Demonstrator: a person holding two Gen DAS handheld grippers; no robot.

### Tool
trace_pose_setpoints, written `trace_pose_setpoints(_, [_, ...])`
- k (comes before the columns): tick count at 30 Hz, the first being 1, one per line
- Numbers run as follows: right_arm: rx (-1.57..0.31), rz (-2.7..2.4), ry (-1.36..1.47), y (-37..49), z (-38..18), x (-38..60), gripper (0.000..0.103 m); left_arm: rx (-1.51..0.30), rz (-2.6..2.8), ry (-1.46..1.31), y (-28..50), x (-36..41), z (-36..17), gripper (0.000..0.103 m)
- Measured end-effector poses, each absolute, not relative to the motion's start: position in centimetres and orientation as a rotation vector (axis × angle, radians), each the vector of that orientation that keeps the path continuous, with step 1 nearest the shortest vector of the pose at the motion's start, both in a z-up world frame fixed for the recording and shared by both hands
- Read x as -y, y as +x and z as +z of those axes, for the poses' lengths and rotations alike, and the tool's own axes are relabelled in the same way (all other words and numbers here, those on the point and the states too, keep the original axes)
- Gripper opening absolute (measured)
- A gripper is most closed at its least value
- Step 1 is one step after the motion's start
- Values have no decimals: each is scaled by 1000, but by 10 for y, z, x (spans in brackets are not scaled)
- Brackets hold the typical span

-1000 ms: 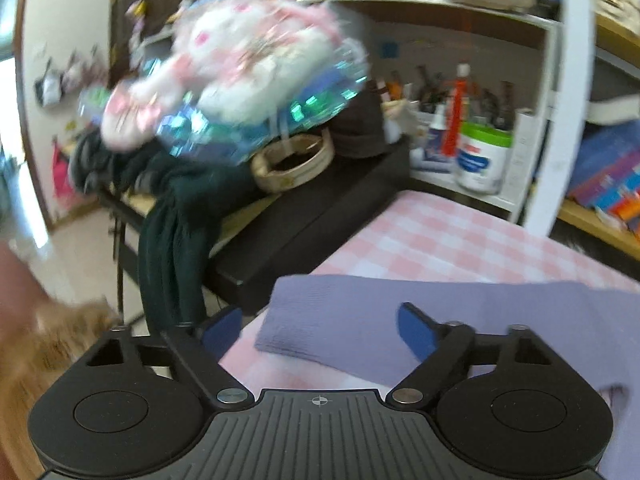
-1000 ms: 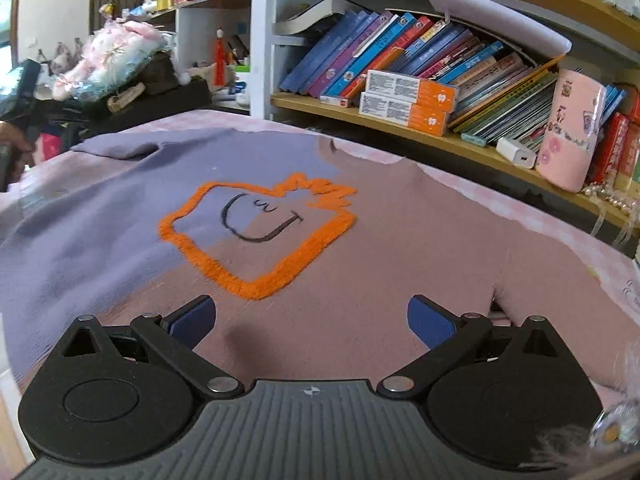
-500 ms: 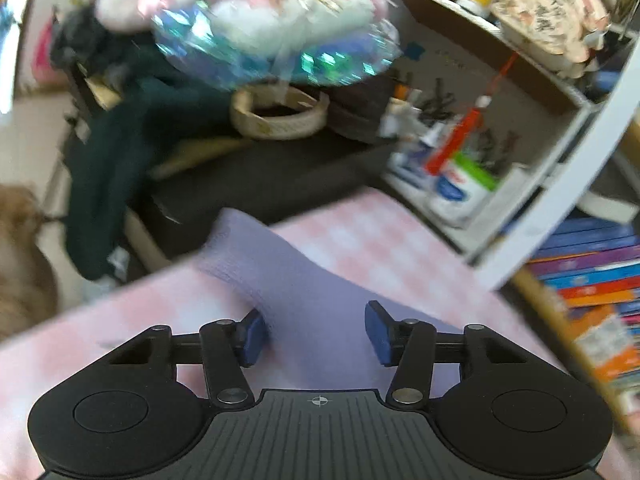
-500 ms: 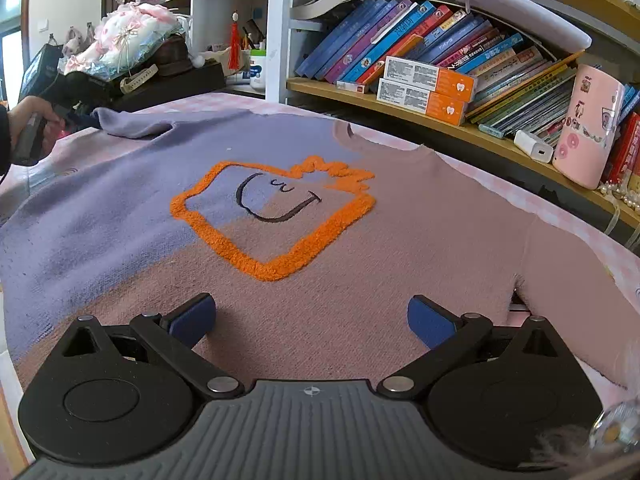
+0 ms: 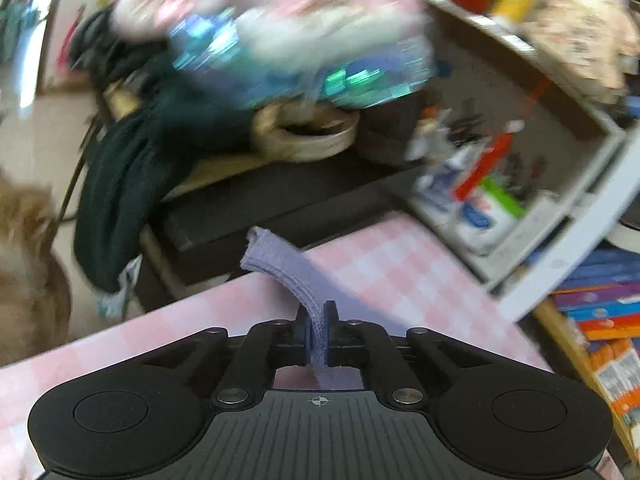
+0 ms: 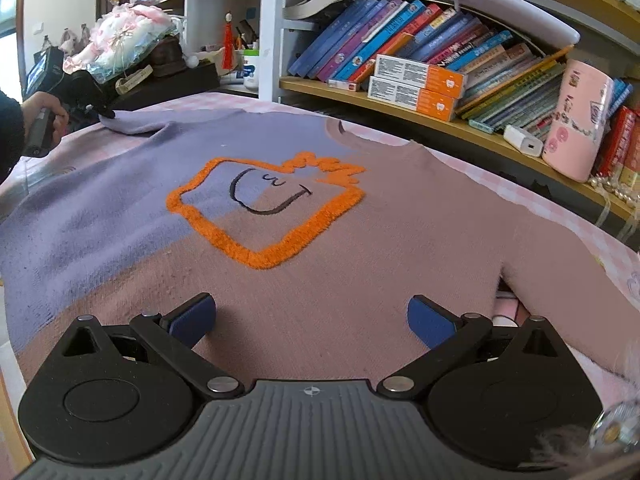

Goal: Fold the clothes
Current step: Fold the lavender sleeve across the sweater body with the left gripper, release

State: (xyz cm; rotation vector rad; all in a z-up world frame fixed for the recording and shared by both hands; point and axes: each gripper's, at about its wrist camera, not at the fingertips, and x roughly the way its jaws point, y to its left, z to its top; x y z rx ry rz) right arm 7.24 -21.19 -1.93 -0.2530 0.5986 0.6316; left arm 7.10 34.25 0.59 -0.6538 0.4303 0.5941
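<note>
Closing over the last second, the left gripper [image 5: 318, 330] now has its jaws clamped on the lilac sleeve cuff [image 5: 280, 264] of the sweater [image 6: 280, 280], which it only straddled a moment ago; the cuff rises off the pink checked tablecloth [image 5: 400, 264] in a pinched ridge. From the right wrist view, a hand [image 6: 44, 116] holds that gripper at the sweater's far left sleeve end. The sweater lies flat, front up, on the tablecloth, its orange outlined face motif [image 6: 264, 208] in the middle, the bookshelf [image 6: 440, 120] just behind it. The right gripper [image 6: 312, 320] has not shifted: jaws spread wide, nothing between them, poised over the sweater's mauve lower half.
</note>
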Motion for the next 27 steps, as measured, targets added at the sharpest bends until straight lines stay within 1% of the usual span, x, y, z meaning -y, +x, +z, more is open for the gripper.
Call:
trace_pose_setpoints(2, [-601,631,-250,72,-19,212,103,-397,524,-600,76,-321,30,3])
trace_pose_setpoints(8, [-600,637,-254,71,-20,212,103,-318,253,-447,110,-227,114,4])
trace_pose_setpoints(11, [-603,642,-248,72,-20,212,103,-310,133,-366,134,-169,138,4])
trace_pose_setpoints(13, [-605,645,-245,73,-20,213,103,-317,59,-327,152,-134,145,4])
trace_pose_setpoints(18, [-614,657,-233,74,-20,214,103,-359,-77,-317,183,-64,130,4])
trace_pose_setpoints(23, [-622,666,-222,75,-20,214,103,-460,-130,-321,199,-12,81,6])
trace_pose_setpoints(26, [-621,667,-223,75,-20,214,103,-534,-120,-296,196,16,50,16])
trace_pose_setpoints(27, [-619,666,-224,74,-21,214,103,-560,-140,-281,194,23,46,26])
